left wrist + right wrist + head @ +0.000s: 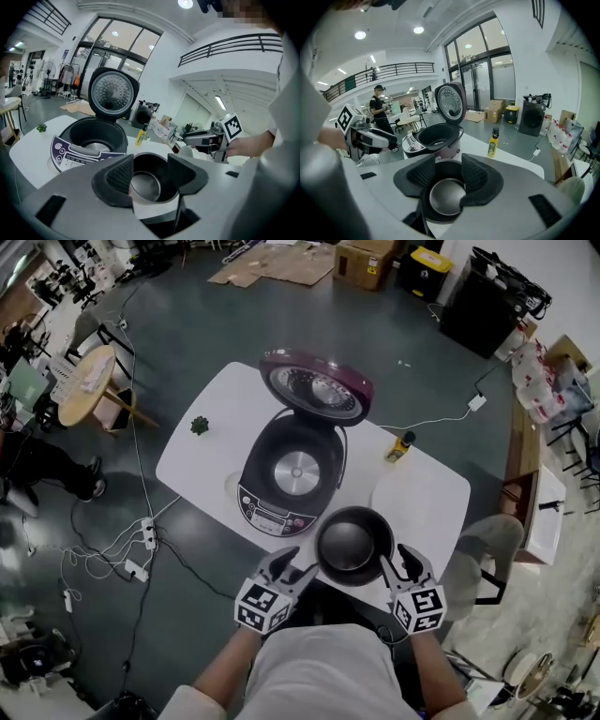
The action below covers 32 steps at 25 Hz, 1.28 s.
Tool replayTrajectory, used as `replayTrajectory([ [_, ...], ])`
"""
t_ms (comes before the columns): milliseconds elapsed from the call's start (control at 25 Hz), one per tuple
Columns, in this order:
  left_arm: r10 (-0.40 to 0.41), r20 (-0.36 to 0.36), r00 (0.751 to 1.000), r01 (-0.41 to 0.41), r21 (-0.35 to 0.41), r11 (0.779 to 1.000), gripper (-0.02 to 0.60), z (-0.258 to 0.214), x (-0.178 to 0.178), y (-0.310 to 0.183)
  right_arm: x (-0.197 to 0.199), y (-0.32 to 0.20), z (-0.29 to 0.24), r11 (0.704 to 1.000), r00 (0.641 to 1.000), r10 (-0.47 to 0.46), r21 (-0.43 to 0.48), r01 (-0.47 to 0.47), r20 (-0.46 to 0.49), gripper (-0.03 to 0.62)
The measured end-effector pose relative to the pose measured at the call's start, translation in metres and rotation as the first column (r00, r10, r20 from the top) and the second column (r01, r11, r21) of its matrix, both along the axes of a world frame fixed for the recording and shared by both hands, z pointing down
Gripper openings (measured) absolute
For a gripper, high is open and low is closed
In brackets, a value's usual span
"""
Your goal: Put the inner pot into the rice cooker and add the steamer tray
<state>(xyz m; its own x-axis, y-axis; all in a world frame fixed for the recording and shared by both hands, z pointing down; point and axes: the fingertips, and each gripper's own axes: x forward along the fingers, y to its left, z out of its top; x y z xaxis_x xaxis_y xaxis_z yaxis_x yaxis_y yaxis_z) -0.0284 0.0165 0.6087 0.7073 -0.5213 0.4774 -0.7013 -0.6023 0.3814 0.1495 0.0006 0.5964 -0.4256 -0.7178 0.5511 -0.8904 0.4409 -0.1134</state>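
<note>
The black inner pot (pixel 353 545) stands upright on the white table (pixel 202 465) near its front edge, in front of the rice cooker (pixel 291 470), whose lid (pixel 317 385) is raised. My left gripper (pixel 295 568) is at the pot's left side and my right gripper (pixel 401 563) at its right side, both open. In the left gripper view the pot (pixel 150 183) shows between the spread jaws of the left gripper (pixel 151 173). The right gripper (pixel 449 180) looks the same way into the pot (pixel 446 197). Whether any pad touches the rim I cannot tell. A faint pale round shape (pixel 410 498) lies on the table's right part.
A yellow bottle (pixel 400 446) stands behind the pot to the right, near a white cable. A small green object (pixel 199 426) sits at the table's left end. A grey chair (pixel 489 542) is off the right corner; cardboard boxes and cables lie on the floor.
</note>
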Motion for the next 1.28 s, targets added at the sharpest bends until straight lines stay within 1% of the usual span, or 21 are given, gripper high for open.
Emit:
replayTrajectory([
  [160, -0.020, 0.029, 0.999, 0.022, -0.052, 0.998, 0.242, 0.026, 0.017, 0.003, 0.009, -0.004, 0.026, 0.998, 0.999, -0.038, -0.054, 0.038, -0.013, 0.190],
  [320, -0.037, 0.070, 0.997, 0.044, -0.097, 0.994, 0.242, 0.056, 0.025, 0.000, 0.017, -0.013, 0.055, 0.994, 0.998, -0.059, -0.098, 0.056, -0.035, 0.190],
  [560, -0.082, 0.128, 0.988, 0.104, -0.178, 0.978, 0.244, 0.108, 0.028, -0.004, 0.032, -0.018, 0.105, 0.983, 0.994, -0.079, -0.172, 0.066, -0.072, 0.195],
  [720, -0.110, 0.173, 0.979, 0.148, -0.222, 0.964, 0.247, 0.136, 0.026, -0.007, 0.044, -0.023, 0.133, 0.973, 0.992, -0.076, -0.223, 0.051, -0.102, 0.209],
  [920, -0.105, 0.207, 0.973, 0.163, -0.287, 0.944, 0.247, 0.166, 0.032, -0.003, 0.057, -0.028, 0.165, 0.958, 0.988, -0.083, -0.284, 0.043, -0.128, 0.213],
  [1120, -0.112, 0.253, 0.961, 0.198, -0.346, 0.917, 0.245, 0.188, 0.038, -0.002, 0.062, -0.028, 0.189, 0.938, 0.986, -0.105, -0.341, 0.054, -0.133, 0.213],
  [1280, -0.114, 0.277, 0.954, 0.216, -0.372, 0.903, 0.234, 0.201, 0.042, -0.003, 0.061, -0.029, 0.204, 0.922, 0.985, -0.129, -0.380, 0.077, -0.114, 0.208],
])
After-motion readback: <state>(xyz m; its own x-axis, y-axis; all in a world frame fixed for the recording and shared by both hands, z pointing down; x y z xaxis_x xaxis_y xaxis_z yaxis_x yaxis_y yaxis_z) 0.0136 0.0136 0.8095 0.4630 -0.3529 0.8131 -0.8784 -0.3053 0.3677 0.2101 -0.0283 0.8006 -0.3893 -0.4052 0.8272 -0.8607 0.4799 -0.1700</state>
